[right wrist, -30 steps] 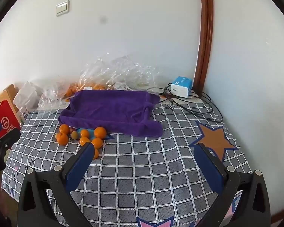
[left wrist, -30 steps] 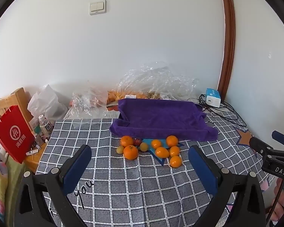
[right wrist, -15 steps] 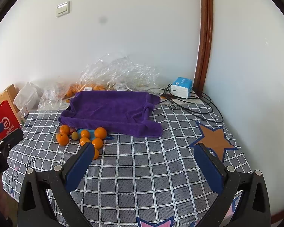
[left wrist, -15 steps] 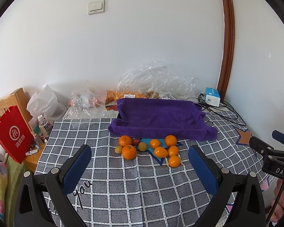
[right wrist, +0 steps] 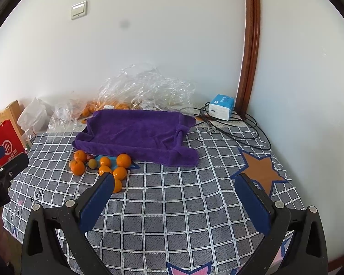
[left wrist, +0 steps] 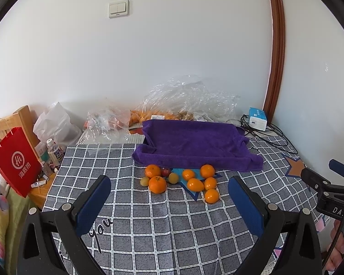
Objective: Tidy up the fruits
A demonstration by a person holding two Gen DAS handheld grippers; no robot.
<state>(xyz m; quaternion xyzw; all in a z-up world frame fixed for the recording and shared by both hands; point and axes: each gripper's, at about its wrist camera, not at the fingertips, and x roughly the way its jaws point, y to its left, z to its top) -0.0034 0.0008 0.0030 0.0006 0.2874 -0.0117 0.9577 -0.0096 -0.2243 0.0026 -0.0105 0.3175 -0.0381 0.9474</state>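
Several oranges (left wrist: pixel 157 184) and small yellow-green and red fruits lie loose on the checked tablecloth, just in front of a purple towel-lined tray (left wrist: pixel 195 143). The same cluster of oranges (right wrist: pixel 123 160) and the tray (right wrist: pixel 137 130) show in the right wrist view at the left. My left gripper (left wrist: pixel 168 191) is open and empty, held above the cloth short of the fruit. My right gripper (right wrist: pixel 175 188) is open and empty, to the right of the fruit; its left finger hides part of one orange.
Crumpled clear plastic bags (left wrist: pixel 190 96) with more oranges lie behind the tray by the wall. A blue-white box (right wrist: pixel 221 106) and black cables (right wrist: pixel 238 133) sit at the back right. A red paper bag (left wrist: pixel 13 160) and a bottle (left wrist: pixel 55 152) stand off the table's left edge.
Both views have shifted slightly: the fruit and tray sit a little lower and nearer in the left wrist view. Both grippers stay open. Nothing on the table has moved.
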